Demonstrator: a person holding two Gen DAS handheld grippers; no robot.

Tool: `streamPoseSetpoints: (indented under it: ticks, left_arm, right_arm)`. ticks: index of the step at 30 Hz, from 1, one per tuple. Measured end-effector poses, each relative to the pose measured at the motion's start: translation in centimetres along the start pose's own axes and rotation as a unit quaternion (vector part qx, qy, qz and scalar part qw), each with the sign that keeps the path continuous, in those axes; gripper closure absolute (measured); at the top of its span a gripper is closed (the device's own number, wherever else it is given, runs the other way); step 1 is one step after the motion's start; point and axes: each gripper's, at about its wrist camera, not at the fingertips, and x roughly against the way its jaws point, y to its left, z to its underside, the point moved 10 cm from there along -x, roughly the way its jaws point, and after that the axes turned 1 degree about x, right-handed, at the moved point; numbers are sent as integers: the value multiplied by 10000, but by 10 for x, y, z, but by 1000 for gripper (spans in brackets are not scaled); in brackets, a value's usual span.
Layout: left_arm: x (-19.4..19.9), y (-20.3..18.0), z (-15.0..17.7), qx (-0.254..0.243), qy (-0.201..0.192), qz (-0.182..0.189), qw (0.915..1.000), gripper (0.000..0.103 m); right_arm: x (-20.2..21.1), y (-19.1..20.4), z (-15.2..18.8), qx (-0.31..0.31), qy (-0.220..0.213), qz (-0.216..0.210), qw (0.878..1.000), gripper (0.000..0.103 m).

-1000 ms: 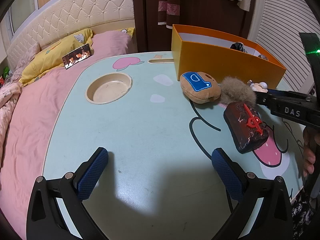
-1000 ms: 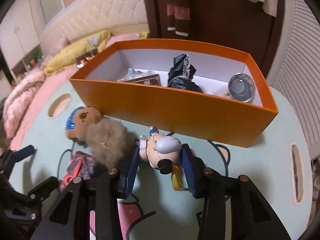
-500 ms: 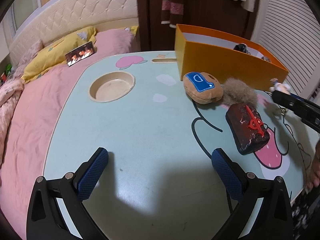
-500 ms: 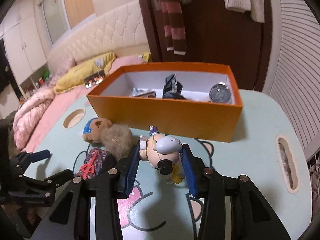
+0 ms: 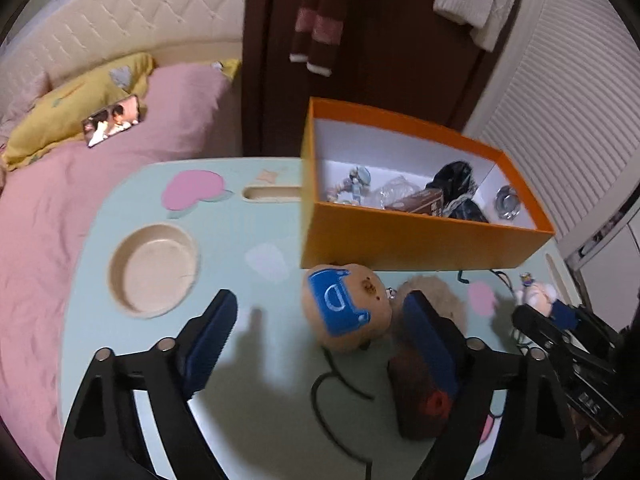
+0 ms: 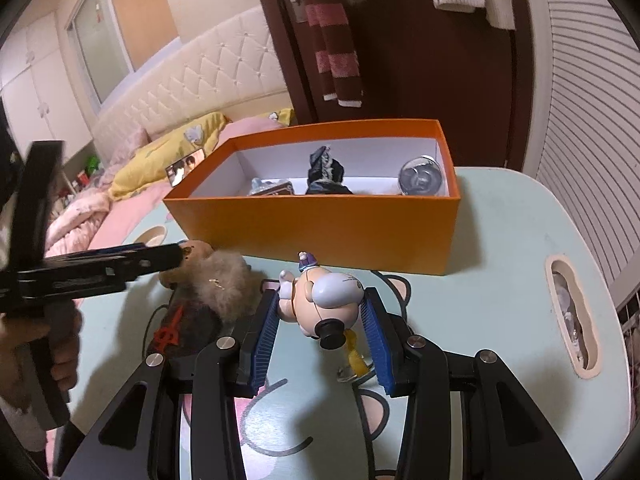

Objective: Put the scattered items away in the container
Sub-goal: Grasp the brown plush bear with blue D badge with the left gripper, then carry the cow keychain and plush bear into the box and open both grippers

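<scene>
We see the pale mint-green cartoon-printed surface [image 5: 168, 364] beside a pink-covered bed [image 5: 44, 216]. On its far side sits the open orange cardboard box [image 6: 320, 224] with white inner walls, already holding a black crumpled item [image 6: 326, 174], a clear round glass piece [image 6: 420, 178] and a few small bits we can't identify. Just in front of the box wall lies the tan round plush head with a blue patch [image 5: 346, 308], a beige fur pompom [image 6: 224, 284] touching it, and next to that a dark red-and-black pouch with a red trident charm [image 6: 180, 328]. Our left tongs [image 5: 320, 340] are closing but the pads aren't pressing anything; the plush head sits between them, right pad over the pompom and pouch. Our right tongs [image 6: 320, 332] are narrow, clamped on the small cream-and-white plastic figurine with a black round base [image 6: 320, 304], held off the surface in front of the box, a yellow tag dangling below it.
</scene>
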Motion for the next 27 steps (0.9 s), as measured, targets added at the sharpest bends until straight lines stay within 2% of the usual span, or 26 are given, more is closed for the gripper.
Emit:
streamPoseSetpoints:
  ticks: [4,6,11,16,17,21,22,25,27]
  left_arm:
    - [-22,-1,1,56,127,-9,9999,30]
    - [-24,-6,0,-142,64,-47,9999,63]
    - [-18,-4,4,2,-8,146,9999,64]
    - [14,1,13,82,-222,319,9992,64]
    - [20,3,14,60,-280,272,9992,64]
    - [38,12,24,-248,-391,-321,9984,64]
    - [42,12,30,-244,-369,-333,9985,64]
    - [46,6,43,-149,-276,-15,9995,64]
    - [50,1,50,-154,-277,37,9995,64]
  right_arm:
    - [-1,-3,1,-90,19,-37,10000,62]
    - [-3,-4,3,-112,40,-50,9999,62]
    - [-5,-5,5,-122,88,-53,9999,62]
    - [0,0,3,39,55,9,10000,62]
    - [1,3,2,66,44,4,10000,62]
    - [10,17,0,194,-7,-97,9998,62]
    - [12,22,-1,231,-18,-126,9997,62]
    - [15,37,1,364,-10,-216,9991,62]
    - [15,47,3,466,15,-259,9986,62]
